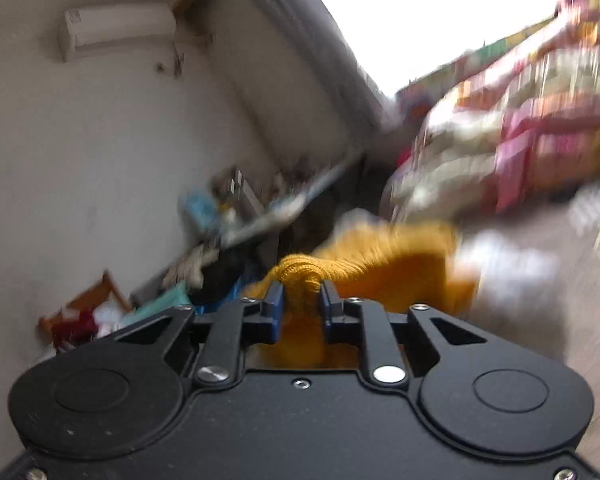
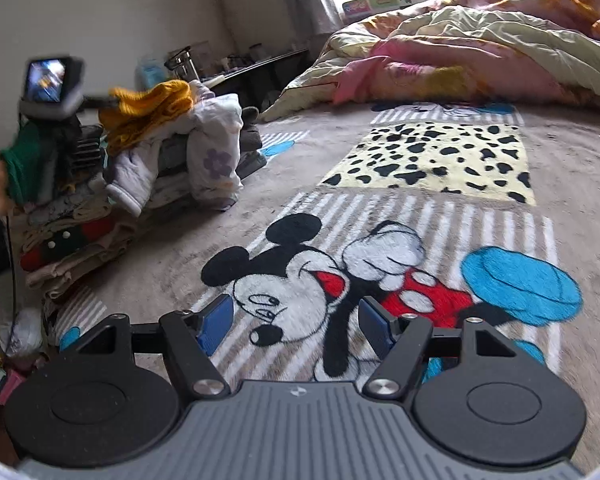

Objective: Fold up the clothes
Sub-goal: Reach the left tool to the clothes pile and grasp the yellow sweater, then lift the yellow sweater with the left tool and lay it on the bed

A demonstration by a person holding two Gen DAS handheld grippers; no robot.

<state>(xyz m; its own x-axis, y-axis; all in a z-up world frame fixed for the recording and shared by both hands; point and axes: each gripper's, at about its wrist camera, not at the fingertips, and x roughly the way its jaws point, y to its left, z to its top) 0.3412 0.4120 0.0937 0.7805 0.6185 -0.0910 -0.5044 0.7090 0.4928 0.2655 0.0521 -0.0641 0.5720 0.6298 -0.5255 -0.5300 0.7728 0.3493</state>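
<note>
Only one yellow knit garment (image 1: 380, 264) gripped.

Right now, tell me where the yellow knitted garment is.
The yellow knitted garment is pinched in the left hand-held gripper; in the right wrist view it sits atop the clothes pile at left.

Right tongs (image 2: 296, 326) gape empty over cartoon blanket (image 2: 420, 240); left tongs (image 2: 100, 101) pinch yellow knit (image 2: 152, 110) atop clothes pile (image 2: 100, 200).
</note>
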